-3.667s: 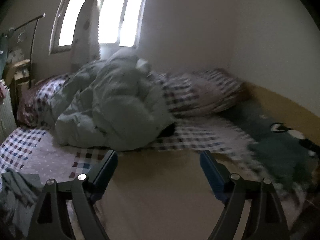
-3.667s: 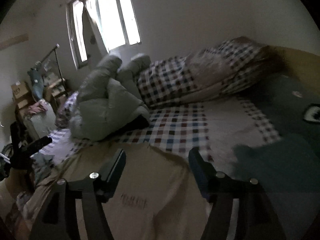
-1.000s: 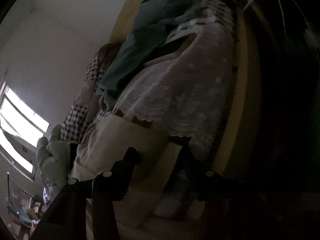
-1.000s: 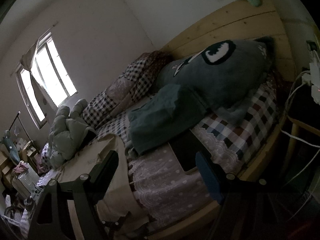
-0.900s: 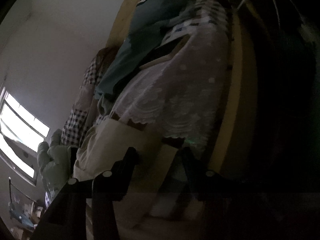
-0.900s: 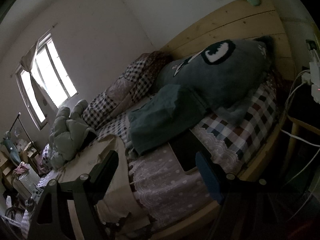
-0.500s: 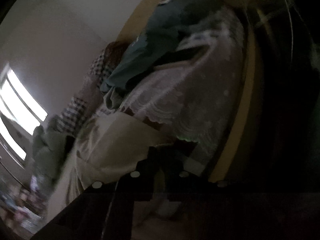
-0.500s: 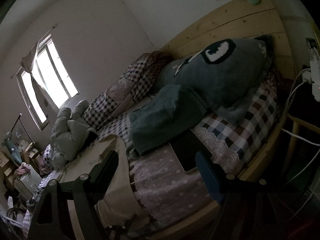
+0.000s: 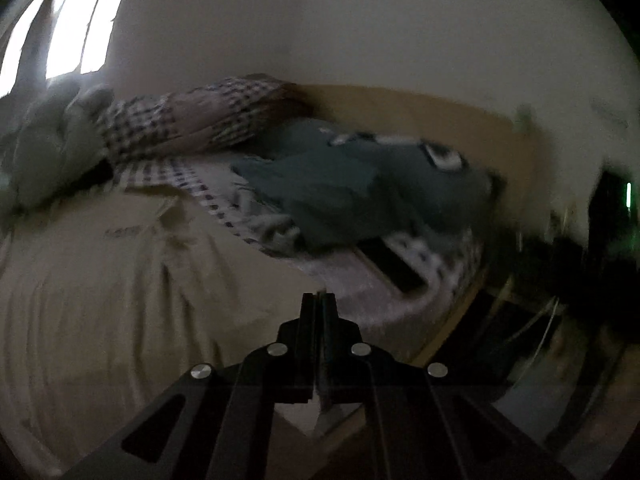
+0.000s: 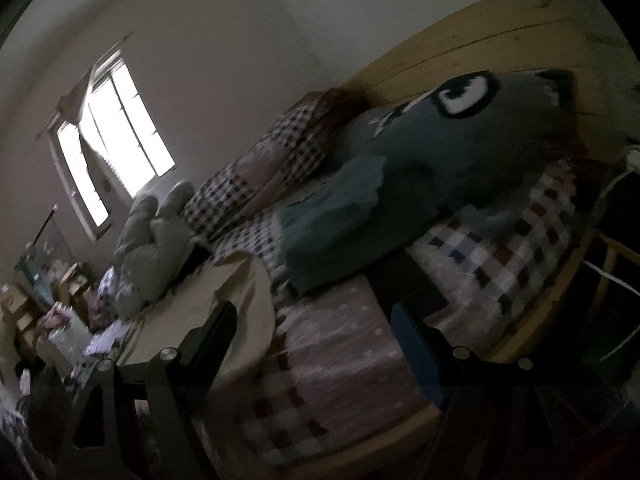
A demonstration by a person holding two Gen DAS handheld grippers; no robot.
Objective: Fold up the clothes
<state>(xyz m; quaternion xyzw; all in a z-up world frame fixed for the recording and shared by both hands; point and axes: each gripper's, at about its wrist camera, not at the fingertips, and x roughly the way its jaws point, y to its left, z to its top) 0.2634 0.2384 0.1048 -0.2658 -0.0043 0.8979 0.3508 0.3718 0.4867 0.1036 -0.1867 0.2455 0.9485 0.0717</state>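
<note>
Shirt (image 9: 100,280), cream, lies spread on the bed (image 9: 360,280) at 9 o'clock of the left gripper (image 9: 319,300): light, floppy. Left fingers have just closed together, probably pinching its hem. Right gripper (image 10: 316,320) fingers spread, empty; best hold is an edge.

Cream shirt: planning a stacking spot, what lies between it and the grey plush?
A folded teal garment on the checked sheet, clearest in the right wrist view.
</note>
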